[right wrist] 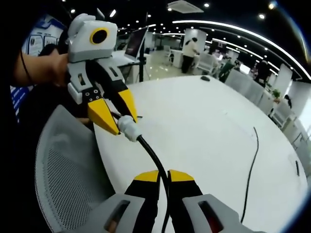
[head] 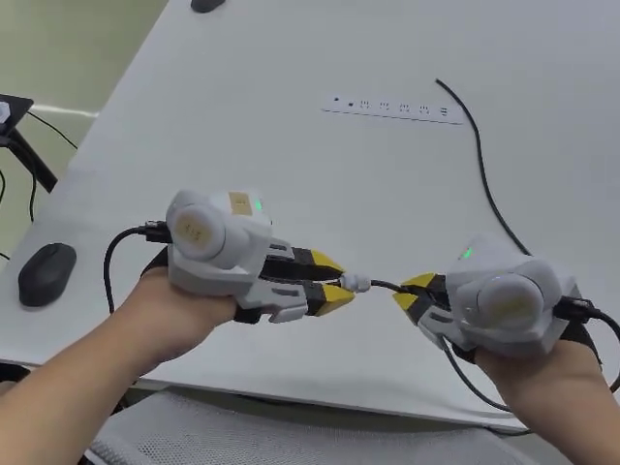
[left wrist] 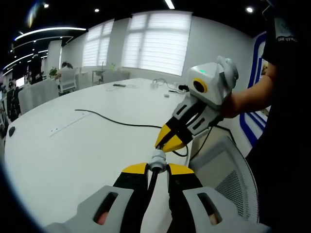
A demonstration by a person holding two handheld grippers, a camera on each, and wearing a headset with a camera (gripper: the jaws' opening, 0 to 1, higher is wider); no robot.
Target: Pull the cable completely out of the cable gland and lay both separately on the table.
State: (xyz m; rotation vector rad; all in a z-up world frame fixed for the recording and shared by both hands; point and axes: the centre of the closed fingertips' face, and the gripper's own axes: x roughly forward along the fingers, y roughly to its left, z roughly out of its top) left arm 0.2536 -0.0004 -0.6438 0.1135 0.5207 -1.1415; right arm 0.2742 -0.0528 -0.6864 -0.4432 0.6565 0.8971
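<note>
Table (head: 291,145) white across the head view, and low in the centre I see my left gripper (head: 341,281) and right gripper (head: 412,291) tip to tip, right clenched on the black cable (head: 386,285), left clamped on the white cable gland (head: 356,283) it runs into.

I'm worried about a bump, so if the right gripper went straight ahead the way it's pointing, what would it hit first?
Most likely the white cable gland, clamped in the left gripper, right along the black cable that the right gripper holds. Depth is hard to judge.
</note>
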